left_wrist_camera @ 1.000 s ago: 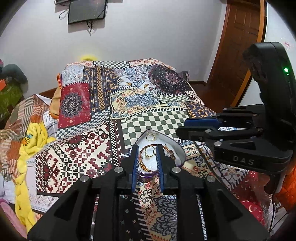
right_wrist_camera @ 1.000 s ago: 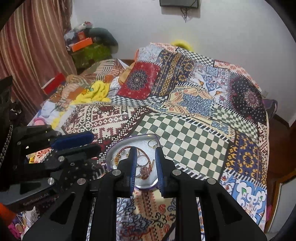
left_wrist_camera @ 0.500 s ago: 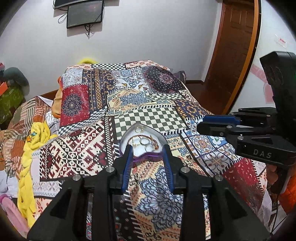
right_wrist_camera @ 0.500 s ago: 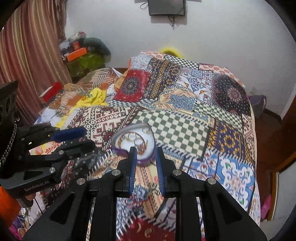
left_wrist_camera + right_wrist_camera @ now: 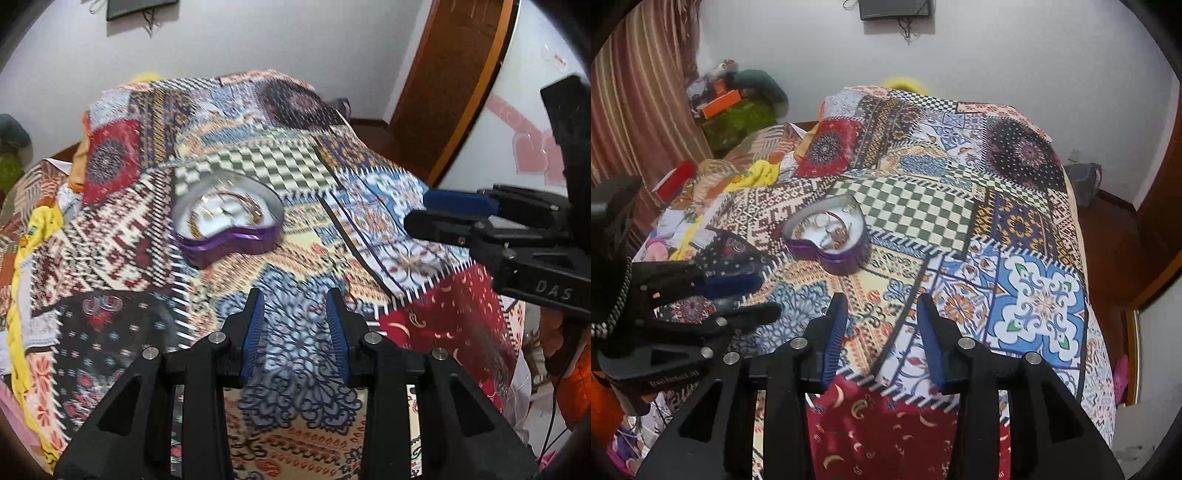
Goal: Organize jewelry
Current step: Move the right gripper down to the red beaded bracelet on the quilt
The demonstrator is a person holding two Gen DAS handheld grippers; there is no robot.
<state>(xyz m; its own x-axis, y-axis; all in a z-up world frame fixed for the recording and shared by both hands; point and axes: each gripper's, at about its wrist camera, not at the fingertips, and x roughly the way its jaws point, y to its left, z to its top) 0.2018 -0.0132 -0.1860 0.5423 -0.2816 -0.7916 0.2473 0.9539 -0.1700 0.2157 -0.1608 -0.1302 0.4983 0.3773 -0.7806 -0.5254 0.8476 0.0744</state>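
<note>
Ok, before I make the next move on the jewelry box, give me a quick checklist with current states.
1. Left gripper empty, fingers apart: ok.
2. Right gripper empty, fingers apart: ok.
3. Purple heart-shaped box lying flat on the patchwork bedspread, open, no lid on it: ok.
4. Bangles and rings inside the box, none seen spilled beside it: ok.
5. Both grippers apart from the box, nothing between them and it: ok.
6. Pieces untangled, easy to pick singly: cannot tell, the left view is blurred.
</note>
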